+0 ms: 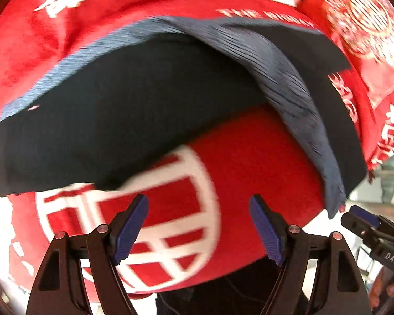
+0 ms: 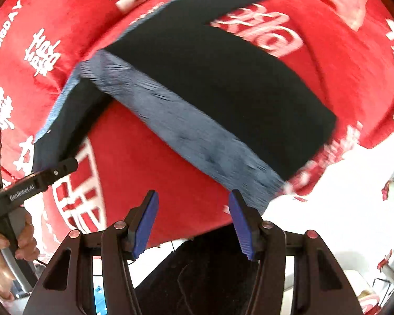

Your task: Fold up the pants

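Observation:
Dark navy pants (image 1: 118,110) lie spread on a red blanket (image 1: 249,162), both legs angled apart from a grey-blue ribbed waistband (image 1: 289,84). My left gripper (image 1: 198,225) hovers open above the bare blanket between the legs, with nothing between its blue pads. In the right wrist view the pants (image 2: 236,78) and waistband (image 2: 191,136) run diagonally. My right gripper (image 2: 193,223) hangs open and holds nothing, just short of the waistband's near end. The right gripper (image 1: 357,216) also shows at the edge of the left wrist view. Both views are motion-blurred.
The red blanket (image 2: 144,157) carries large white characters and a round emblem (image 1: 170,210). Its near edge drops to a pale floor (image 2: 341,197). A hand (image 2: 21,236) holds the left tool, whose fingers (image 2: 63,168) reach in from the left. Dark clothing (image 2: 197,275) shows below the grippers.

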A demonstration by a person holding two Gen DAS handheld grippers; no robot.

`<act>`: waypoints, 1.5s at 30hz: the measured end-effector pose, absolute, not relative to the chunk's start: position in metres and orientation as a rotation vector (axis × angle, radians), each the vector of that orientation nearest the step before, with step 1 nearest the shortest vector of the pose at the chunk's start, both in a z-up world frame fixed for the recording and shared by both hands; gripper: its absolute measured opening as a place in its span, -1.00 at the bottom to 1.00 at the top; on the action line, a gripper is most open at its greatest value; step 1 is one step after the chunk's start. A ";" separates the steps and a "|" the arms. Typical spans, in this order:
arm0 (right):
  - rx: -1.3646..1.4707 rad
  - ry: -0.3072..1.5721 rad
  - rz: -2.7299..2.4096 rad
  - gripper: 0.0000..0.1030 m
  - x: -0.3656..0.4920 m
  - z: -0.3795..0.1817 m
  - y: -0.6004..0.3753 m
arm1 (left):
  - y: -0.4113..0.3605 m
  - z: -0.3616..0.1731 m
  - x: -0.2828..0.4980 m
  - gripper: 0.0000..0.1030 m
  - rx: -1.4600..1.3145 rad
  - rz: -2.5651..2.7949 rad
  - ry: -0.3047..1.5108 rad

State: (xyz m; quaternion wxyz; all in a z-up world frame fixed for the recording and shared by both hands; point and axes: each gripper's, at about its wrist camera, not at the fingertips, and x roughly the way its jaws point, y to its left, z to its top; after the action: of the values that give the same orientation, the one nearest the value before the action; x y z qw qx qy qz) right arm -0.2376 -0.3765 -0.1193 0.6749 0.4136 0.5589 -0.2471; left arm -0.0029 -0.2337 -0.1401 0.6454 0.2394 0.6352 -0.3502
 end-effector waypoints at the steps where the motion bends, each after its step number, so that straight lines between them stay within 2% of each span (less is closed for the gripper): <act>1: 0.938 1.261 -0.572 0.16 -0.250 -0.122 -0.379 | -0.240 -0.143 -0.009 0.55 0.550 -0.808 1.454; 10: 0.996 1.252 -0.525 0.16 -0.305 -0.161 -0.405 | -0.312 -0.168 -0.050 0.55 0.466 -0.843 1.527; 20: 1.073 1.146 -0.262 0.15 -0.305 -0.188 -0.417 | -0.350 -0.178 -0.084 0.55 0.465 -0.788 1.490; 23: 1.089 1.103 -0.216 -0.04 -0.303 -0.187 -0.418 | -0.359 -0.178 -0.095 0.55 0.477 -0.786 1.470; 24: 1.100 1.105 -0.208 -0.21 -0.302 -0.188 -0.419 | -0.362 -0.179 -0.099 0.55 0.478 -0.782 1.464; 25: 1.111 1.110 -0.201 -0.55 -0.297 -0.190 -0.418 | -0.365 -0.178 -0.102 0.53 0.473 -0.780 1.464; 26: 1.131 1.123 -0.192 -0.75 -0.296 -0.192 -0.418 | -0.368 -0.179 -0.107 0.51 0.465 -0.779 1.464; 27: 1.149 1.147 -0.192 -0.89 -0.295 -0.195 -0.421 | -0.370 -0.178 -0.111 0.25 0.456 -0.781 1.464; 28: 1.162 1.146 -0.191 -0.93 -0.295 -0.194 -0.423 | -0.373 -0.177 -0.114 -0.12 0.458 -0.787 1.461; 29: 1.174 1.141 -0.184 -0.93 -0.295 -0.192 -0.425 | -0.378 -0.176 -0.118 -0.29 0.458 -0.801 1.465; 30: 1.186 1.127 -0.169 -0.94 -0.295 -0.187 -0.429 | -0.386 -0.176 -0.120 -0.61 0.444 -0.819 1.483; 39: 1.077 1.026 -0.086 -0.94 -0.274 -0.101 -0.481 | -0.404 -0.129 -0.111 -0.64 0.316 -0.823 1.476; 45: 0.969 0.964 -0.113 -0.94 -0.232 -0.051 -0.550 | -0.429 -0.105 -0.063 -0.64 0.240 -0.864 1.413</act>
State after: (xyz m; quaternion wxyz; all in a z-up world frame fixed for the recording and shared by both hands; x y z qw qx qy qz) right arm -0.2324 -0.5499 -0.0508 0.7741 0.4473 0.4450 -0.0521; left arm -0.0635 -0.4293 -0.1047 0.6699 0.1065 0.6268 -0.3835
